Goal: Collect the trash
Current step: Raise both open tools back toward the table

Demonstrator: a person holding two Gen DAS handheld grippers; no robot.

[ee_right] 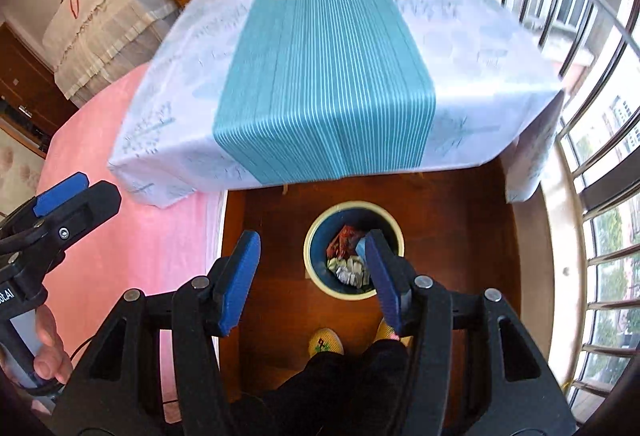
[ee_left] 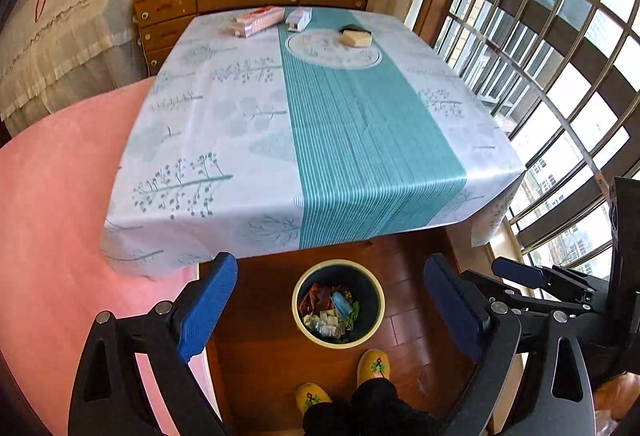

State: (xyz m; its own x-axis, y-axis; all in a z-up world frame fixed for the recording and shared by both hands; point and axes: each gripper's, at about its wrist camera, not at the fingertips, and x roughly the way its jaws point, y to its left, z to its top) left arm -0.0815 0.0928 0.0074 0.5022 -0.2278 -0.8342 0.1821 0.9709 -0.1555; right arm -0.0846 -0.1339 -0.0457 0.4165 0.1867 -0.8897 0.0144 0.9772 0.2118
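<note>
Grippers above the trash bin
Both the left gripper and right gripper stood wide and empty over the round, cream-rimmed bin on glossy wood floor.

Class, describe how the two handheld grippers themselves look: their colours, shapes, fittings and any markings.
Both are alike. The left gripper and right gripper have black angular frames with triangular cut-outs and silver pivot bolts. Each finger ends in a flat, ribbed blue pad. The right wrist view shows white lettering, cut off at the picture's edge, on the left gripper's body, and a thin black cable below it.

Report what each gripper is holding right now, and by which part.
Nothing is held. The left gripper and the right gripper are both open and empty above the trash bin.
</note>
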